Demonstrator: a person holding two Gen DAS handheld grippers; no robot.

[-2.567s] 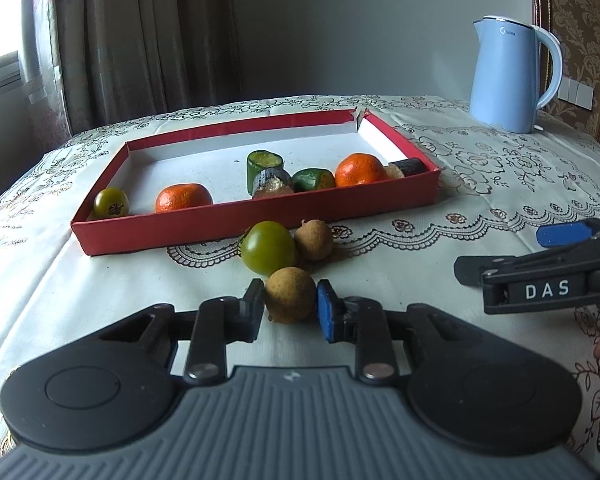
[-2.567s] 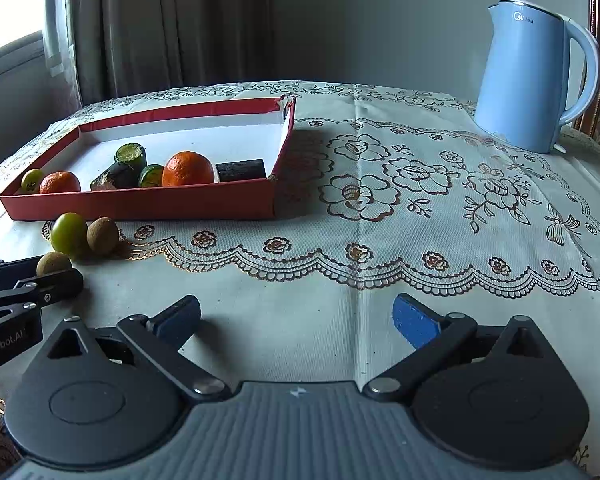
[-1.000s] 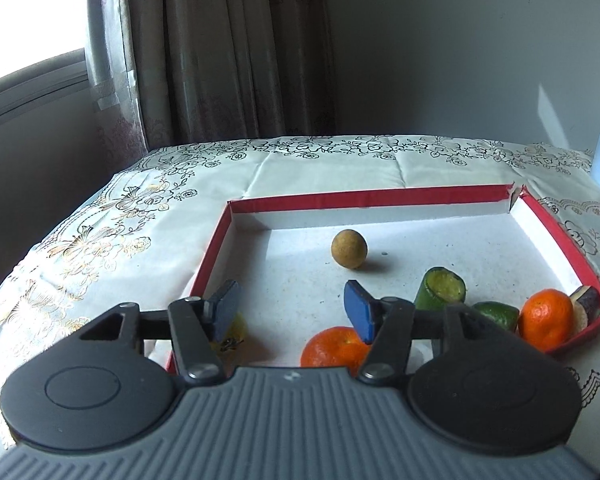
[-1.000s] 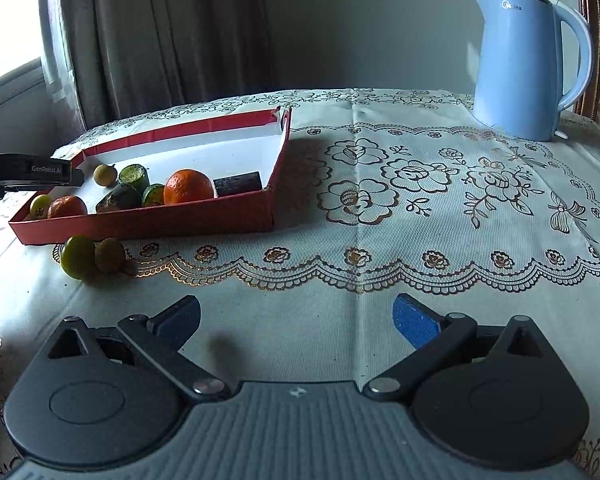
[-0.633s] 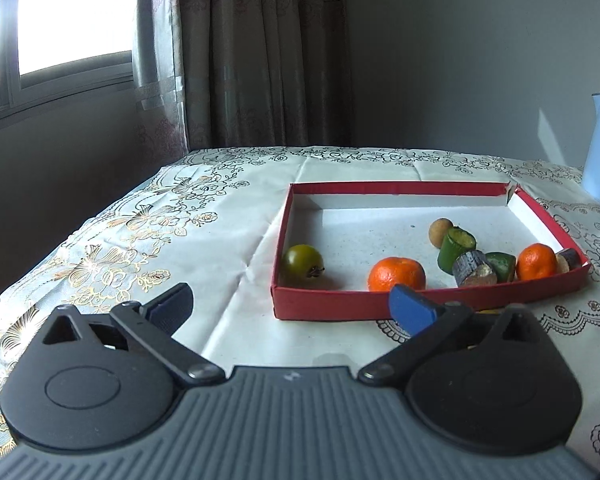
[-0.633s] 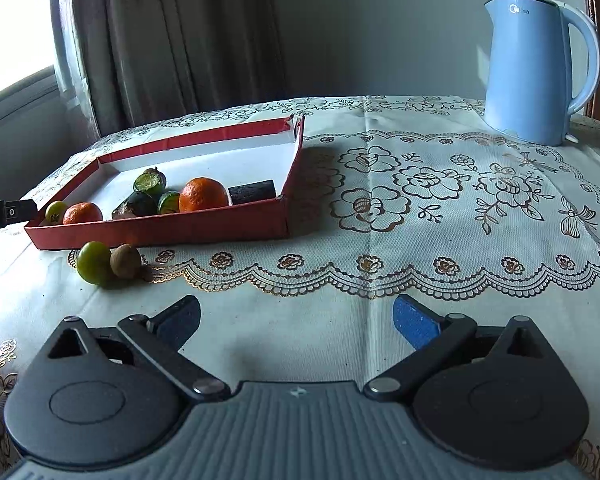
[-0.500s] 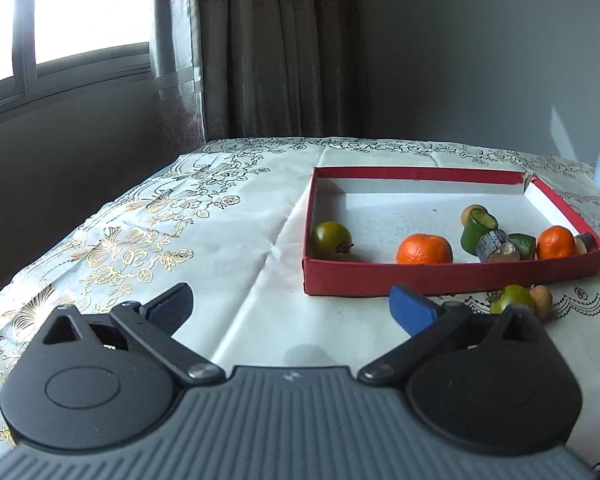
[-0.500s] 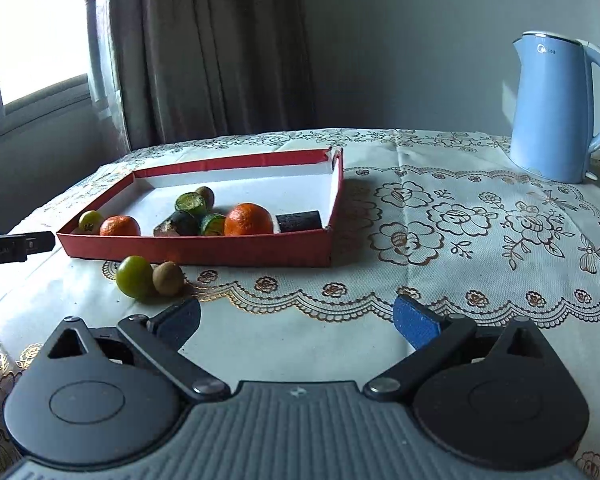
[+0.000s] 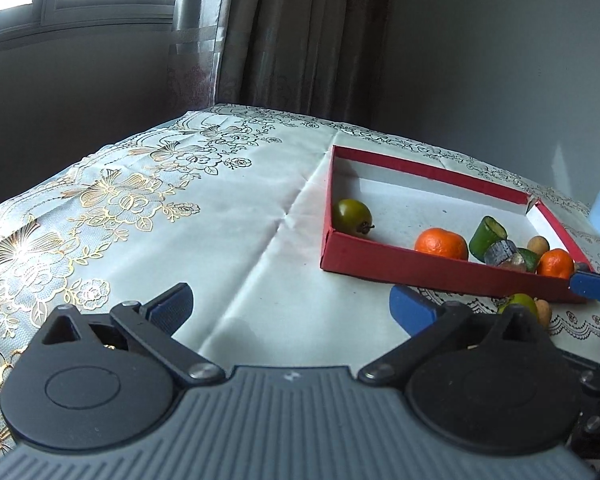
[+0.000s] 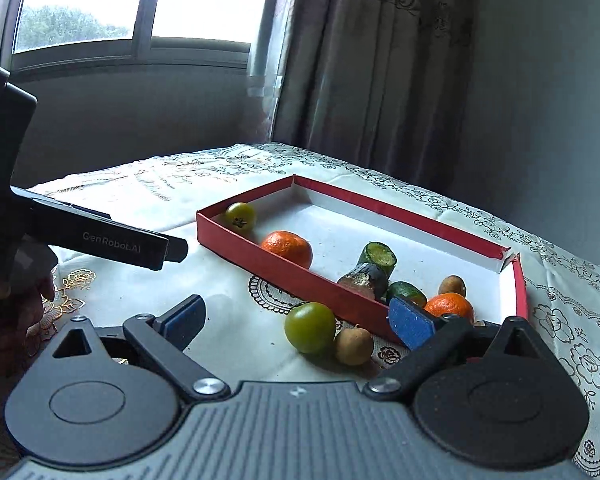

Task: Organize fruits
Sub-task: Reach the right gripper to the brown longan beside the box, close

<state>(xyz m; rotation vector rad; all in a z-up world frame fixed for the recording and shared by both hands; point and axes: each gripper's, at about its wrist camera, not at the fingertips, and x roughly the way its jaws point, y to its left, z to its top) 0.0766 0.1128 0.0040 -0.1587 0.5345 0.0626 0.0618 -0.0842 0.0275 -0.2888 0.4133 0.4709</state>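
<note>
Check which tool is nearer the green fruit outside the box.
Right. The right tool opens just short of the green fruit; the left tool sits farther back over bare cloth.

- In front of my gripper, a round green fruit [image 10: 310,328] and a small brown longan [image 10: 354,346] touch on the cloth.
- The shallow red cardboard tray [image 10: 284,270] holds two oranges and green pieces.

Left gripper [image 9: 290,306] jaws spread wide over tablecloth [image 9: 228,216]; red tray [image 9: 440,270] holding fruit beyond

Red tray [image 10: 284,268], 2 orange fruits [image 10: 287,248], possibly cream tablecloth [image 9: 220,216] with gold floral print
</note>
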